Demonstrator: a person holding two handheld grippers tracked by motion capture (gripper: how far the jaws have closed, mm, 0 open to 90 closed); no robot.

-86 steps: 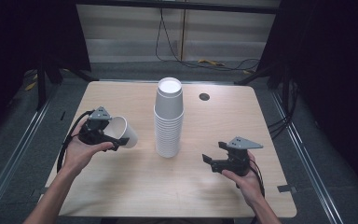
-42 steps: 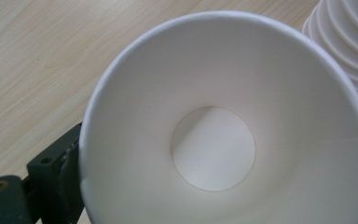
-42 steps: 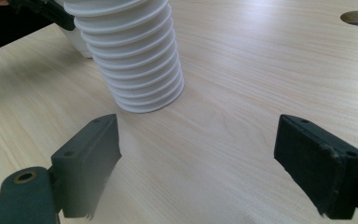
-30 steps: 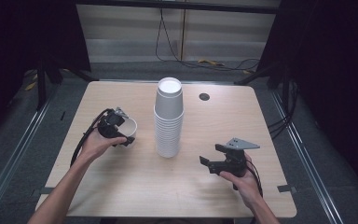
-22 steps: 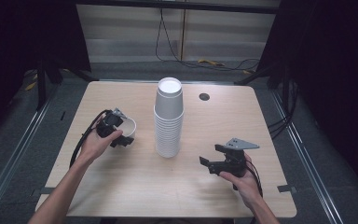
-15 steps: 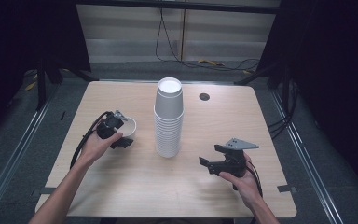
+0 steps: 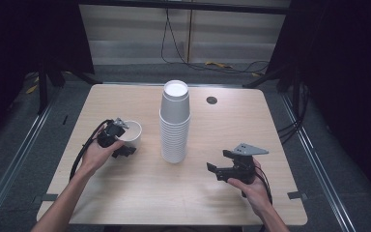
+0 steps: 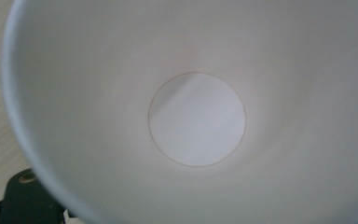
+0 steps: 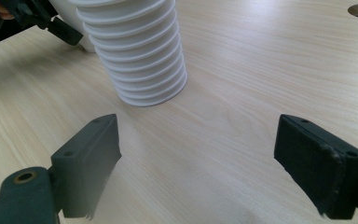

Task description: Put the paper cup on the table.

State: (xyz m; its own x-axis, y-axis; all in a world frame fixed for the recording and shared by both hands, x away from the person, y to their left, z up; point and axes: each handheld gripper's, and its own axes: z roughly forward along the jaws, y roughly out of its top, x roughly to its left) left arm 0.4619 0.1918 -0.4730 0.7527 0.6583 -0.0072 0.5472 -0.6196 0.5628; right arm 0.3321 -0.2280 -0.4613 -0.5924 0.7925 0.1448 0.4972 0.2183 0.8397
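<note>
Pale wooden counter (image 7: 125, 193): one paper cup pulled off, the stack waiting.
Left claw (image 7: 118, 140), jaws just closing, grasps the single white paper cup (image 7: 130, 133) upright by its rim; right claw (image 7: 227, 166) sits released, stack of cups (image 7: 175, 123) just ahead; most cups remain stacked.

Two bare forearms, no sleeves in sight, each carry a black hand-held gripper. The left hand-held gripper (image 7: 117, 140) is a compact black body trailing a looped black cable. The right hand-held gripper (image 7: 228, 166) wears a grey three-cornered plate on top; its two black jaws end in flat rectangular pads with small screw holes, one brass-coloured eyelet near the base.
</note>
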